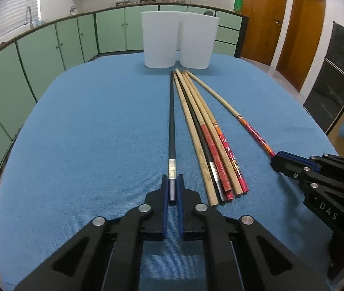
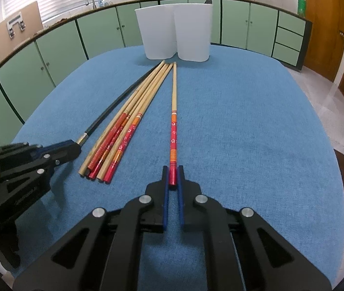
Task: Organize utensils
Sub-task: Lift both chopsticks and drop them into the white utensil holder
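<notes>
Right gripper (image 2: pixel 172 178) closed on the near end of a red-handled chopstick (image 2: pixel 173 111), five loose chopsticks (image 2: pixel 121 131) fanned to its left, left gripper (image 2: pixel 74 145) clamping a black chopstick (image 2: pixel 113 104), two white containers (image 2: pixel 174 35) far, blue tablecloth (image 2: pixel 244 133).

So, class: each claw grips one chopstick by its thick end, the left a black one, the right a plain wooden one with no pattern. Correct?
Not quite. The right claw grips a wooden chopstick with a red flowered handle, as the right wrist view shows. The left claw does grip the black chopstick with the silver band.
</notes>
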### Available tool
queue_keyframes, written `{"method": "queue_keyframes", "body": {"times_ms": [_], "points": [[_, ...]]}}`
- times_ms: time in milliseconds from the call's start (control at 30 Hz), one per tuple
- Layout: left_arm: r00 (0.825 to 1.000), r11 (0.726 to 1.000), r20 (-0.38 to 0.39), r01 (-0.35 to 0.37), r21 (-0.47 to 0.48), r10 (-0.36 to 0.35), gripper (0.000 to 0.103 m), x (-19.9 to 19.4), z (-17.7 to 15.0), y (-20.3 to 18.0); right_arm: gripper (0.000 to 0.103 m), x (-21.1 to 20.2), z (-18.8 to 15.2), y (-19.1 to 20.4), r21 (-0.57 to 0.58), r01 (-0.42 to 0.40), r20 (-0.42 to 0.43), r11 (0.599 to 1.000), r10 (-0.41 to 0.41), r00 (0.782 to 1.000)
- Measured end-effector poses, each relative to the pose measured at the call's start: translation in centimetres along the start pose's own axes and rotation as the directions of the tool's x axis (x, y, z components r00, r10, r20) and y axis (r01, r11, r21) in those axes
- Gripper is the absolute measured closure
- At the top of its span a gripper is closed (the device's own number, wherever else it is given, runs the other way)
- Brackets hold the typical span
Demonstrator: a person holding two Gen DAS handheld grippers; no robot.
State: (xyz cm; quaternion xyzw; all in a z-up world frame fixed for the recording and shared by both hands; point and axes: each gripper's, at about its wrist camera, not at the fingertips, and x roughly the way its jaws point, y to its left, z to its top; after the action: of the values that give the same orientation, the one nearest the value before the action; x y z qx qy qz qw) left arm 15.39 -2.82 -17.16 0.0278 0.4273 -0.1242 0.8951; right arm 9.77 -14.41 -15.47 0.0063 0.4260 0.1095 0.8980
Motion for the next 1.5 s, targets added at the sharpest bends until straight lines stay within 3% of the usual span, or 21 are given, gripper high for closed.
{"method": "queue_keyframes", "body": {"times_ms": [300,500,833,1267,1433,1500], "points": [[0.998,1.000,0.064,0.002,-0.016,-0.001,0.097,-2.6,0.9,0.3,0.098,-3.1,1.9,-0.5,-0.012,0.003,0.108,1.000,-0.001,0.994],[0.986,1.000,0.168,-0.005,-0.012,0.007,0.097,-6.2,3.1,0.9,0.098,-6.2,4.5,-1.1,-0.015,0.005,0.187,1.000,-0.002,0.982],[0.942,0.999,0.335,0.020,0.025,-0.028,0.097,-11.2,9.0,1.7,0.098,-10.7,10.7,-2.4,-0.025,-0.025,0.305,0.999,0.031,0.952],[0.912,0.994,0.396,0.083,0.072,-0.105,0.097,-11.5,16.2,2.3,0.098,-13.2,18.8,-3.0,-0.103,-0.079,0.321,0.992,0.108,0.941],[0.886,0.993,0.451,0.075,0.097,-0.111,0.097,-13.0,18.7,2.1,0.098,-15.3,22.2,-3.3,-0.122,-0.084,0.375,0.989,0.124,0.919],[0.864,0.992,0.489,0.072,0.107,-0.116,0.097,-13.9,20.5,1.9,0.098,-16.2,24.0,-3.4,-0.127,-0.075,0.407,0.989,0.121,0.905]]}}
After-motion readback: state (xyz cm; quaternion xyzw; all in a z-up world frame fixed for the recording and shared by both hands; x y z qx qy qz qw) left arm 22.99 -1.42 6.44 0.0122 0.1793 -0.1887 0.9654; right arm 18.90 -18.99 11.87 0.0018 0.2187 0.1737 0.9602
